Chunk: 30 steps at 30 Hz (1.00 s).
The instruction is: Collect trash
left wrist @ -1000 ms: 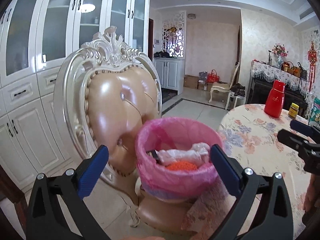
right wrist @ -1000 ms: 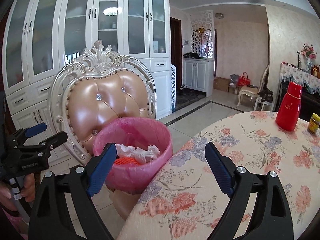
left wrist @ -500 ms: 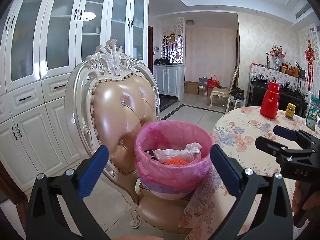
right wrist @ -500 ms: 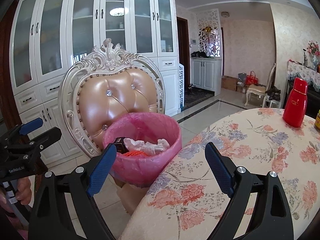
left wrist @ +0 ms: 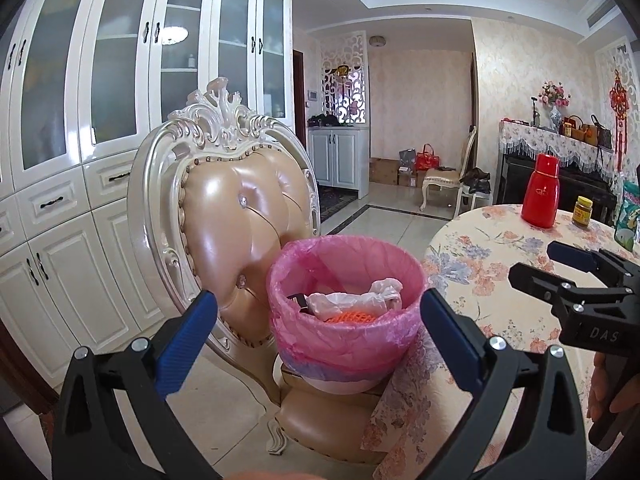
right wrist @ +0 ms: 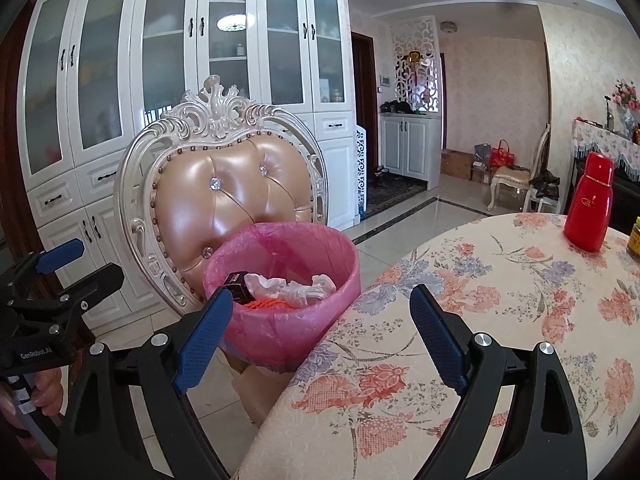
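A bin with a pink liner [left wrist: 344, 340] stands on the seat of an ornate chair [left wrist: 240, 208], against the table's edge. Inside lie crumpled white plastic [left wrist: 348, 300], an orange net [left wrist: 352, 316] and a small black box [right wrist: 236, 282]. My left gripper [left wrist: 319, 300] is open and empty, a short way in front of the bin, with its blue pads to either side in the picture. My right gripper [right wrist: 321, 295] is open and empty over the table's edge, to the right of the bin [right wrist: 288, 320]. Each gripper shows in the other's view: right gripper [left wrist: 536, 260], left gripper [right wrist: 96, 260].
The round table with a floral cloth [right wrist: 500, 300] carries a red flask [right wrist: 588, 204], a yellow-lidded jar [left wrist: 582, 211] and a green packet [left wrist: 630, 216] at its far side. White cabinets [left wrist: 80, 160] line the left wall. Tiled floor lies beyond the chair.
My left gripper has drawn back a little, so the bin looks slightly smaller and the right gripper shows more at the right edge. Both stay open. The bin's contents are unchanged.
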Each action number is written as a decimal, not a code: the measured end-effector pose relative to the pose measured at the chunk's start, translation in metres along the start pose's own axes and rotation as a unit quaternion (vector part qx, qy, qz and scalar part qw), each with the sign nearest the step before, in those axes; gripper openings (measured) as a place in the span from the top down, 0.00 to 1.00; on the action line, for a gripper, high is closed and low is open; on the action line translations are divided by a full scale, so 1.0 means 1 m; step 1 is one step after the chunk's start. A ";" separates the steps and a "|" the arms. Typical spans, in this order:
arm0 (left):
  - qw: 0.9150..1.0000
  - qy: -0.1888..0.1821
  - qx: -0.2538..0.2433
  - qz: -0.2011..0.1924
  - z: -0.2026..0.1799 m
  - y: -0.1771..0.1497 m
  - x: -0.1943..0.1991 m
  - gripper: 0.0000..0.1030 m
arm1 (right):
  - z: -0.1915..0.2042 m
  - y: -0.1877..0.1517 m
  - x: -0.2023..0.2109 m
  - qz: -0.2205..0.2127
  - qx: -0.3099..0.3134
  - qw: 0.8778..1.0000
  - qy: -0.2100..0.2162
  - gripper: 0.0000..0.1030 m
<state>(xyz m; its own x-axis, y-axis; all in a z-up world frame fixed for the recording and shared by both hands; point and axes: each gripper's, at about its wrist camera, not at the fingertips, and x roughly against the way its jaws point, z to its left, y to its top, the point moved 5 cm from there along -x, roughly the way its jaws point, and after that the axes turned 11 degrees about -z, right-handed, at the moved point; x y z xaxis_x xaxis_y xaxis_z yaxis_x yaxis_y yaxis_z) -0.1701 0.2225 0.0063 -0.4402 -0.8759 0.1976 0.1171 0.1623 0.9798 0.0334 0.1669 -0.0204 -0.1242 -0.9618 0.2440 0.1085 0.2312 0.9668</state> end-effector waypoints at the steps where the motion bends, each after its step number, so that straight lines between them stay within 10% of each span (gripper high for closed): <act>1: 1.000 0.000 0.000 0.000 0.000 0.000 0.001 0.05 | 0.000 0.001 0.000 0.000 0.000 1.000 0.000 0.18; 30: 1.000 0.000 -0.005 0.007 -0.002 -0.003 0.000 0.05 | 0.002 0.006 0.008 -0.003 0.009 1.000 0.001 0.18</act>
<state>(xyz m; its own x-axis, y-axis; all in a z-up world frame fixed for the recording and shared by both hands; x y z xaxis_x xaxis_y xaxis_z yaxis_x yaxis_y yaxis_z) -0.1690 0.2215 0.0035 -0.4387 -0.8736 0.2108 0.1314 0.1697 0.9767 0.0308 0.1611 -0.0120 -0.1237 -0.9633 0.2383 0.0909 0.2281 0.9694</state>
